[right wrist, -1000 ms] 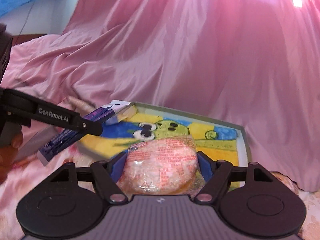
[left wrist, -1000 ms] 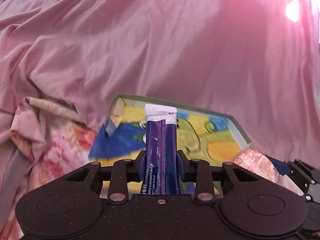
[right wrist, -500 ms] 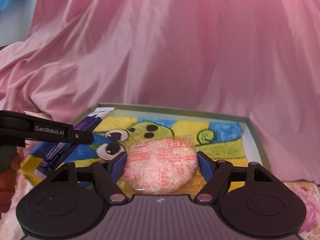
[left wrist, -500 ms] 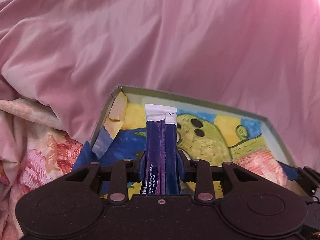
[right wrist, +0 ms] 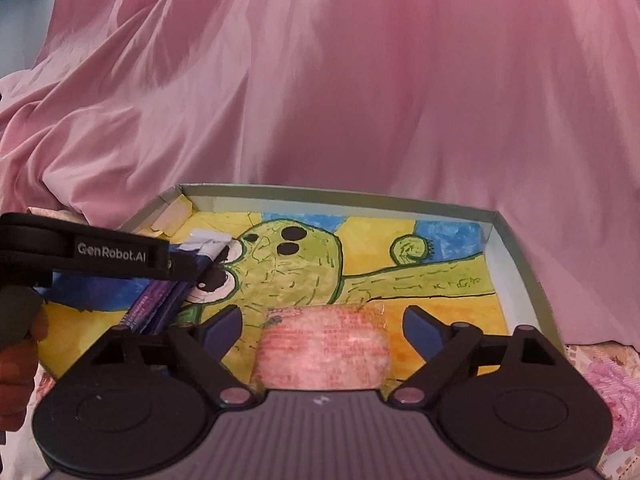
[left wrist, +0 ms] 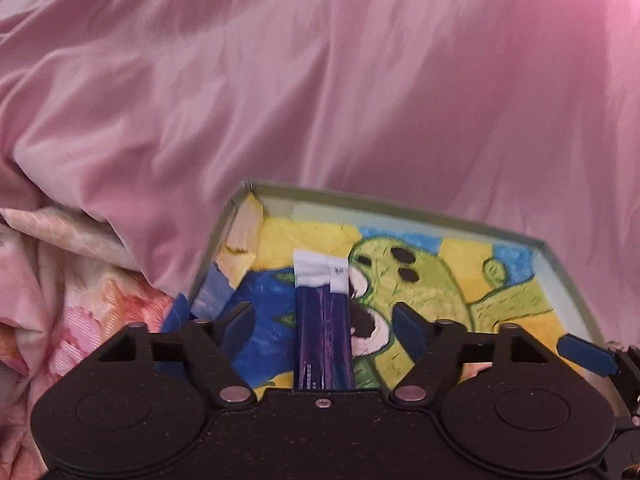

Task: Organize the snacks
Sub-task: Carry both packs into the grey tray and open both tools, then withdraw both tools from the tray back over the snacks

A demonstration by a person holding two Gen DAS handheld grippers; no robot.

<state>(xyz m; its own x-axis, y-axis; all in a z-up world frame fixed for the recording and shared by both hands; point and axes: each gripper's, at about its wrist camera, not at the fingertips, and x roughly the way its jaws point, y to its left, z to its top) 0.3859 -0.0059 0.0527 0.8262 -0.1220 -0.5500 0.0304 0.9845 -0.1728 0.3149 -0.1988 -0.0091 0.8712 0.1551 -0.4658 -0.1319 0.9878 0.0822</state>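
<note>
A shallow grey-green box [left wrist: 400, 203] lined with a green cartoon drawing lies on the bedding. My left gripper [left wrist: 324, 320] hangs over its left part, jaws opening, and a purple stick packet [left wrist: 323, 332] stands loose between the blue pads with gaps on both sides. My right gripper [right wrist: 322, 328] is over the box [right wrist: 516, 248] near its front. Its jaws are also opening, clear of a round pink snack packet [right wrist: 324, 352] that lies between them. From the right wrist view the purple packet [right wrist: 160, 300] slants down onto the drawing.
Rumpled pink sheet [left wrist: 320, 100] rises behind and around the box. Floral bedding [left wrist: 80, 312] lies left of it and also at the right [right wrist: 612, 384]. A torn paper flap [left wrist: 240, 240] curls at the box's far left corner. A hand [right wrist: 16, 360] holds the left gripper.
Both grippers came forward and down over the box. Then both jaws spread, letting go of the purple stick packet and the pink snack packet.
</note>
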